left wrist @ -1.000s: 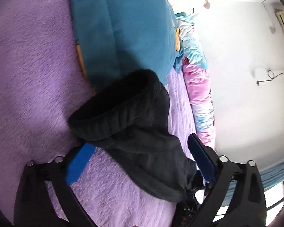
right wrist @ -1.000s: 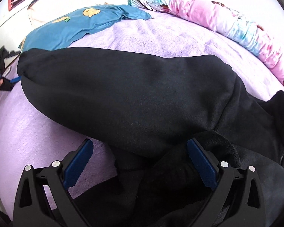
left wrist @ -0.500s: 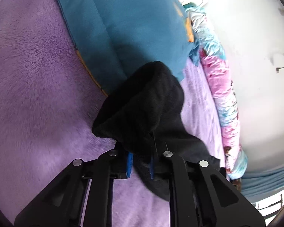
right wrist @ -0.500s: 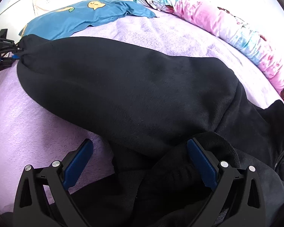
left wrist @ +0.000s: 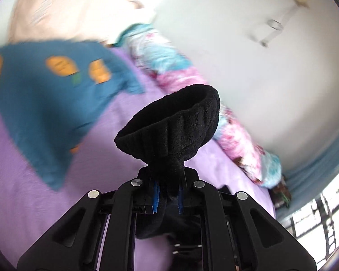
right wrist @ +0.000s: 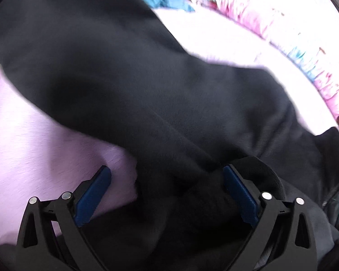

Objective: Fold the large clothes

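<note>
A large black fleece garment (right wrist: 160, 90) lies on a purple blanket (right wrist: 34, 140). My left gripper (left wrist: 167, 194) is shut on the garment's ribbed black sleeve cuff (left wrist: 171, 126) and holds it up above the bed. The cuff fans out past the blue pads. My right gripper (right wrist: 167, 189) is open, its blue pads either side of bunched black fabric at the garment's near part. The lifted sleeve (right wrist: 79, 52) stretches up to the far left in the right wrist view. A zipper edge (right wrist: 332, 194) shows at the right.
A teal pillowcase with orange prints (left wrist: 52, 90) lies on the purple blanket (left wrist: 34, 180) at the left. A pink and blue rolled quilt (left wrist: 192, 85) runs along the white wall (left wrist: 260, 67). A window (left wrist: 316, 221) is at the lower right.
My left gripper closed on the sleeve cuff and lifted it off the bed, swinging upward. The sleeve rose in the right wrist view. My right gripper stayed open over the fabric.
</note>
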`<action>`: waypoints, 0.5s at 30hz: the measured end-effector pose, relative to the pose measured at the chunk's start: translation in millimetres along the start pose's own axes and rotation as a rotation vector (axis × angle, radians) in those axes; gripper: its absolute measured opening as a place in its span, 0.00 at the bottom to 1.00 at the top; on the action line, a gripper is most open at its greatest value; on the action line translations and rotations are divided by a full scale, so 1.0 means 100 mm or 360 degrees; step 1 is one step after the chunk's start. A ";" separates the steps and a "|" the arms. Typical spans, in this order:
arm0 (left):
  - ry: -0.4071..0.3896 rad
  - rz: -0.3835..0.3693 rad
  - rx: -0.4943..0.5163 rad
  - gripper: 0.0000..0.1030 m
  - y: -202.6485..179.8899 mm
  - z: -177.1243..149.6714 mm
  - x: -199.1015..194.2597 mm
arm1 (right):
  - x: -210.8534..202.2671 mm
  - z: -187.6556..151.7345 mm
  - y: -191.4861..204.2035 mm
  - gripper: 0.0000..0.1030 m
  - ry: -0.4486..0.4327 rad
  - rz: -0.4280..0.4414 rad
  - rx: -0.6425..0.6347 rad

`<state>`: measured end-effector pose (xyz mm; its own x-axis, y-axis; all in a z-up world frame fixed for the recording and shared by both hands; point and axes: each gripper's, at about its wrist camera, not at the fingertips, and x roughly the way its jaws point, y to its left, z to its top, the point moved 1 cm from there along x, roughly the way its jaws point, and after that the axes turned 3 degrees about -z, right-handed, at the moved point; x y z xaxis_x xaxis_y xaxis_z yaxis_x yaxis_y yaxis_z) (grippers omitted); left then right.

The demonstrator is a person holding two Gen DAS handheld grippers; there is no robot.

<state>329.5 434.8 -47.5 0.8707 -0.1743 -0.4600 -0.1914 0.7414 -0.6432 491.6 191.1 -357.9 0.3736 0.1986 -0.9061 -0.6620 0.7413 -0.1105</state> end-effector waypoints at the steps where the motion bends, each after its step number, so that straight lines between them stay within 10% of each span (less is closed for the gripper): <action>1: 0.0006 -0.0014 0.0045 0.11 -0.23 0.00 0.02 | -0.23 -0.04 -0.05 0.94 -0.0096 0.0044 0.0050; 5: 0.0054 -0.0089 0.0228 0.11 -1.14 -0.06 0.06 | -0.95 -0.39 -0.29 0.94 -0.0242 0.0218 0.0186; 15: 0.0282 -0.0260 0.0464 0.11 -2.75 -1.22 0.69 | -2.01 -2.13 -1.38 0.94 -0.0126 0.0031 0.0569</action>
<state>387.0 139.7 22.5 0.7822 -0.3963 -0.4808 0.1028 0.8432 -0.5277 369.4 -87.7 -247.9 0.4215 0.2534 -0.8707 -0.4056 0.9114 0.0689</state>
